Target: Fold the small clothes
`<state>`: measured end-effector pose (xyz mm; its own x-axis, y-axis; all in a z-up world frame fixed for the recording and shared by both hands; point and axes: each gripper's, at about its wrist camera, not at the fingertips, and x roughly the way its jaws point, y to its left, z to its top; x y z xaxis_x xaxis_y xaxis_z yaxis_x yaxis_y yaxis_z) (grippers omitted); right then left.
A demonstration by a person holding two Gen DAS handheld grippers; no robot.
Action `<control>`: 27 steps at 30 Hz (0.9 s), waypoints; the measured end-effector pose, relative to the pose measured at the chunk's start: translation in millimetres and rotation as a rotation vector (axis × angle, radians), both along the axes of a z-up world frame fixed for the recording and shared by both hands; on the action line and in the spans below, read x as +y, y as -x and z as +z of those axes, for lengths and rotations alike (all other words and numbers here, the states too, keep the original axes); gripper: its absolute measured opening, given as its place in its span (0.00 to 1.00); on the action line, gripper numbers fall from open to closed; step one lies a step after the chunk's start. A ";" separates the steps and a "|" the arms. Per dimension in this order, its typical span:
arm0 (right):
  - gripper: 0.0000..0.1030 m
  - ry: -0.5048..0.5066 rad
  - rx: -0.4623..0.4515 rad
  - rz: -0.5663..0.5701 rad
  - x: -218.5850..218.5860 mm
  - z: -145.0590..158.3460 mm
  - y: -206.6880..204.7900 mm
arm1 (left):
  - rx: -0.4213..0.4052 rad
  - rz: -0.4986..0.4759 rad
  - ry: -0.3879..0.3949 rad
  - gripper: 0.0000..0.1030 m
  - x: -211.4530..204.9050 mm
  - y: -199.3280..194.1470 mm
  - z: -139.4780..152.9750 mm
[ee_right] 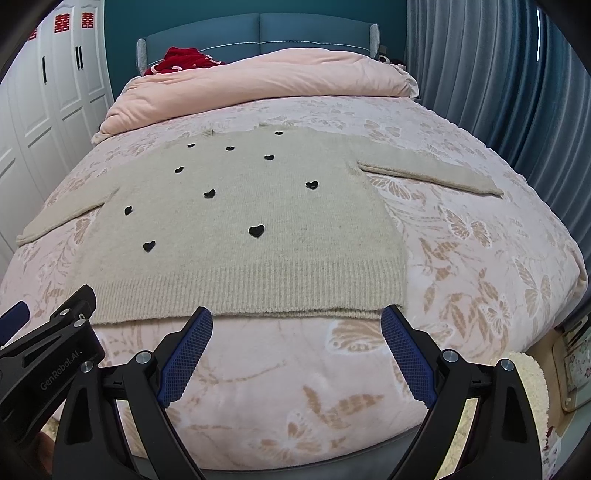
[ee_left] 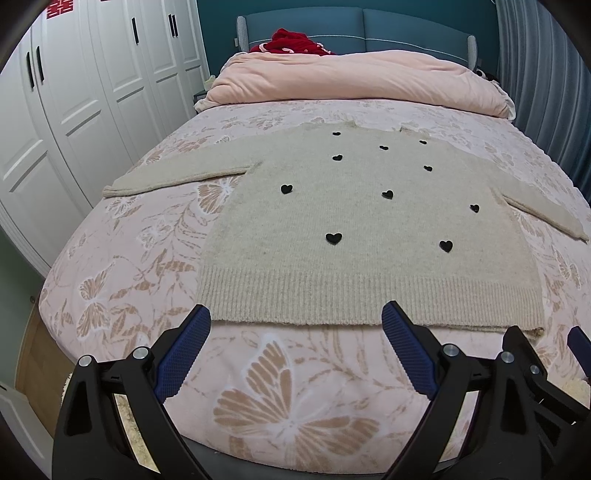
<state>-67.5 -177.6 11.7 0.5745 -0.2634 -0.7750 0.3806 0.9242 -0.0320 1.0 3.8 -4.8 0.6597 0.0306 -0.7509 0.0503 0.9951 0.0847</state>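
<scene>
While spread flat on the bed (ee_left: 122, 295), beige sweater (ee_left: 354, 229) with black hearts, both sleeves out to the sides.

On the left, white wardrobe doors (ee_left: 74, 110) beside the bed; left gripper (ee_left: 297, 321) held wide apart, holding nothing, just before the ribbed hem, with blue pads (ee_left: 181, 358) above the butterfly cover. Farther back, folded pink quilt (ee_left: 354, 77) across the bed and a red cloth (ee_left: 295, 42) against the blue headboard (ee_left: 362, 26). To the right, right gripper (ee_right: 297, 321) also spread wide and empty, near the hem's right corner, close beside the other gripper. Grey-blue curtain (ee_right: 498, 74) along the right side. Nothing between fingers and sweater.
</scene>
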 end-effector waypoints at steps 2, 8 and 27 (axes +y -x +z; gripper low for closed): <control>0.89 0.002 -0.002 0.000 0.5 0.1 0.1 | 0.000 0.000 0.000 0.89 0.2 0.0 -0.1; 0.89 -0.003 0.005 -0.003 0.3 -0.8 -0.2 | 0.001 0.001 -0.002 0.89 0.6 0.5 -0.5; 0.89 -0.007 0.006 -0.004 -0.8 -2.2 0.5 | 0.004 0.003 -0.001 0.89 1.1 0.4 -1.0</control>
